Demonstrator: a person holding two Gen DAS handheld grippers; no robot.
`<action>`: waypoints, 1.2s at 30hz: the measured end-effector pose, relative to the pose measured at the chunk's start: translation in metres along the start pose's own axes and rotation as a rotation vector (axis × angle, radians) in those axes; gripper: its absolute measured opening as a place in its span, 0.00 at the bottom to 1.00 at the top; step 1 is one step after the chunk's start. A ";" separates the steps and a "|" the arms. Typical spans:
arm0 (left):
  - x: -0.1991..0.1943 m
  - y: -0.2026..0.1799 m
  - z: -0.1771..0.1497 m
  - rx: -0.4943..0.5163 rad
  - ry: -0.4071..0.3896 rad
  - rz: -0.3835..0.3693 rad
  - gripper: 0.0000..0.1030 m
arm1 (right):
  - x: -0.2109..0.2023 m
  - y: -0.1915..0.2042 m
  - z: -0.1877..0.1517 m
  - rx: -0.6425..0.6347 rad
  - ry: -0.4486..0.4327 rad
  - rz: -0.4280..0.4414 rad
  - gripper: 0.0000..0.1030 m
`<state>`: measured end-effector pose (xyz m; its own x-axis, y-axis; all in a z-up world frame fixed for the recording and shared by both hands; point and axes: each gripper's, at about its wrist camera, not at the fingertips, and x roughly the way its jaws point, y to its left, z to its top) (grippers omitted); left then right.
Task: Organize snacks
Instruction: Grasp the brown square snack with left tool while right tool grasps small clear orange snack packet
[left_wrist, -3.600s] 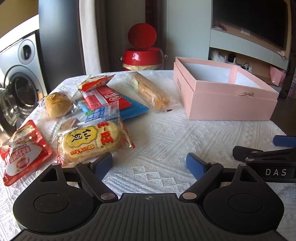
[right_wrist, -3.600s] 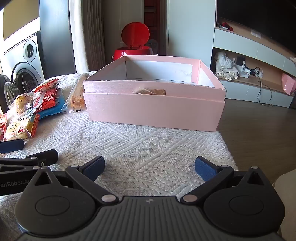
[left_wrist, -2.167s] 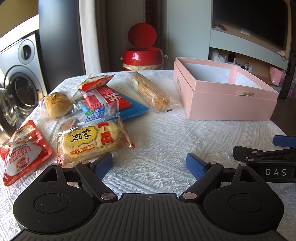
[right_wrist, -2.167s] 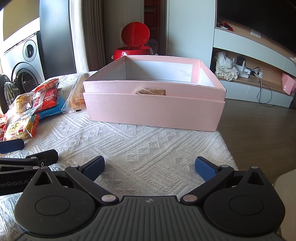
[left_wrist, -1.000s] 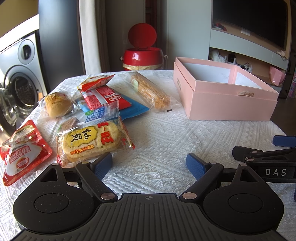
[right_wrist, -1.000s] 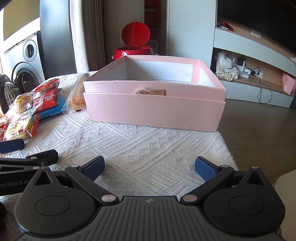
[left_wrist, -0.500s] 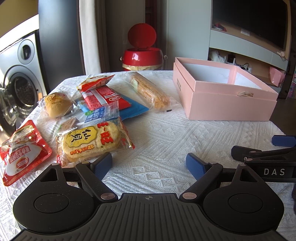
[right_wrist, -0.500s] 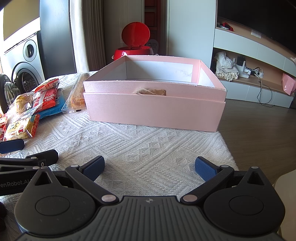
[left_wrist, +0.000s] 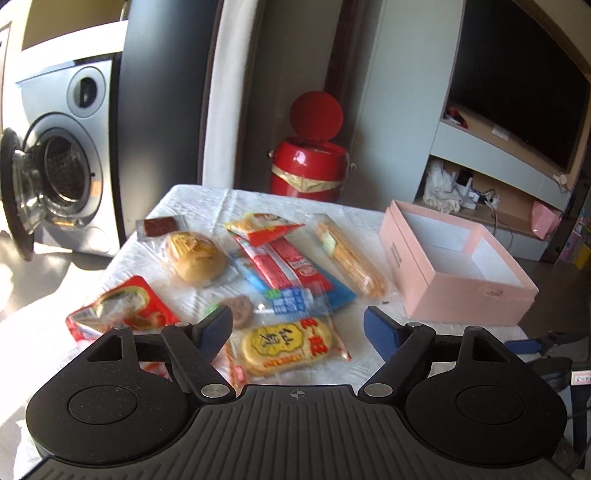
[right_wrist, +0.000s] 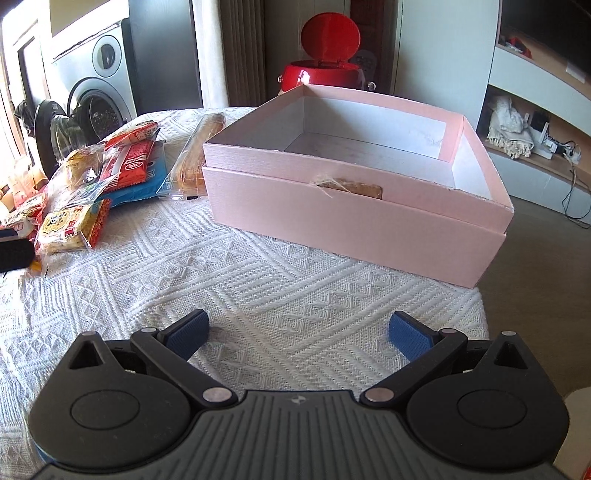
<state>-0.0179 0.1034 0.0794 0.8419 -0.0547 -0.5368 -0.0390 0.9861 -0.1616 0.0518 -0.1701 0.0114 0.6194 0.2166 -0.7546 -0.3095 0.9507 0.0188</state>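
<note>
Several wrapped snacks lie in a pile on the white tablecloth (right_wrist: 258, 280): a yellow rice cracker pack (left_wrist: 286, 345), a bun (left_wrist: 195, 256), a red pouch (left_wrist: 122, 314), a red-and-white pack (left_wrist: 284, 266) and a long wafer pack (left_wrist: 351, 254). To their right stands an open pink box (left_wrist: 458, 284), empty inside. My left gripper (left_wrist: 295, 317) hovers above the cracker pack. Its jaws are closing, and the pads do not touch the pack. My right gripper (right_wrist: 299, 325) is open over bare cloth in front of the pink box (right_wrist: 351, 229), with nothing between its fingers.
A red bin (left_wrist: 310, 170) with its lid up stands on the floor behind the table. A washing machine (left_wrist: 62, 177) with an open door is at the left. A low shelf unit (right_wrist: 535, 122) runs along the right wall. The table edge lies just right of the box.
My left gripper has lifted and moved toward the snack pile, which now sits lower and more central in its view; its jaws have narrowed. The right gripper tilted down slightly.
</note>
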 end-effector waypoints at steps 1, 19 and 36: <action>0.009 0.017 0.016 -0.016 -0.016 0.017 0.81 | 0.002 0.001 0.003 -0.004 0.018 0.001 1.00; 0.210 0.141 0.104 -0.116 0.254 0.297 0.67 | 0.003 0.024 0.003 -0.125 -0.077 0.000 1.00; 0.053 0.099 0.067 -0.076 0.044 -0.047 0.56 | 0.002 0.036 0.009 -0.132 -0.078 0.018 1.00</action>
<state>0.0590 0.2082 0.0907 0.8194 -0.1088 -0.5628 -0.0425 0.9676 -0.2489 0.0478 -0.1337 0.0165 0.6658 0.2547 -0.7013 -0.4100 0.9102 -0.0588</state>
